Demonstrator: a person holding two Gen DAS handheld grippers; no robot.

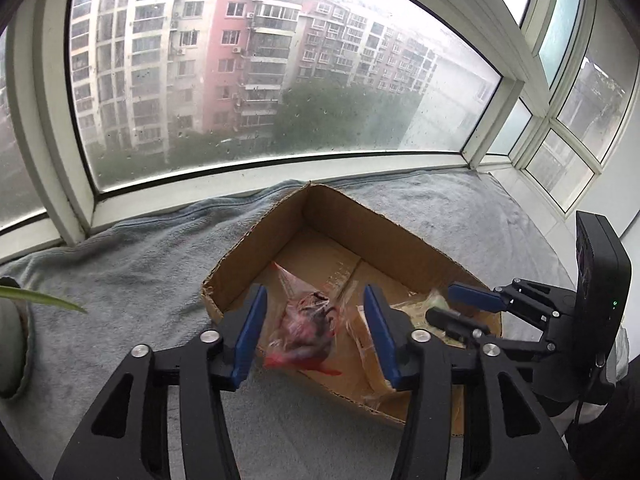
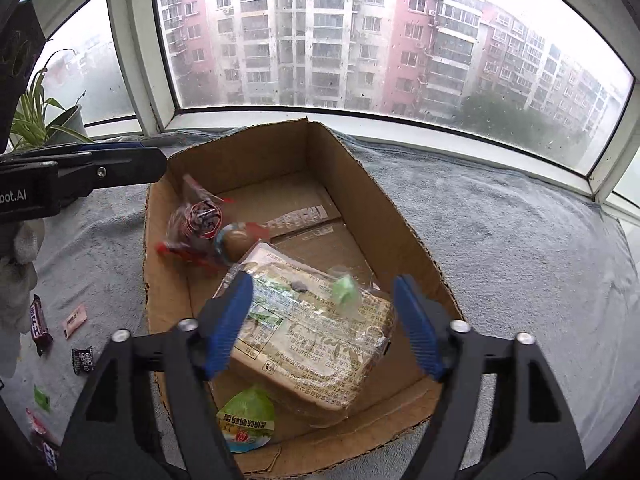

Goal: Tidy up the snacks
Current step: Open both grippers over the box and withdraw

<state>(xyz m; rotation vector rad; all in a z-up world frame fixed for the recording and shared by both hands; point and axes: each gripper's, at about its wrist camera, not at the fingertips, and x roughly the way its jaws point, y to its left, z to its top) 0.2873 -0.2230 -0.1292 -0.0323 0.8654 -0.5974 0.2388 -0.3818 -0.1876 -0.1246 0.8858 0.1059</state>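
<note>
Both pairs of jaws stand apart with nothing pressed between their blue pads. The left gripper (image 1: 314, 336) hangs over the left side of the open brown cardboard box (image 2: 372, 196), and the clear plastic bag of dark red snacks (image 1: 308, 330) appears blurred in the gap between its pads, touching neither. The right gripper (image 2: 322, 324) is spread wide above the clear-wrapped tan loaf of bread (image 2: 312, 344), which lies on the box floor near the front edge, its green clip (image 2: 343, 289) on top.

On the grey towel (image 2: 500, 240) outside the box's left wall lie small wrapped sweets: a dark purple bar (image 2: 40, 324), a pink sachet (image 2: 74, 320) and a black-wrapped candy (image 2: 83, 359). Inside the box, the red bag is against the left wall, a round brown snack in a blue-edged wrapper (image 2: 234, 240) sits just right of it, and a green-lidded jelly cup (image 2: 246, 420) rests at the front edge beside the loaf. A potted green plant (image 2: 36, 120) stands at the towel's far left corner by the window.
</note>
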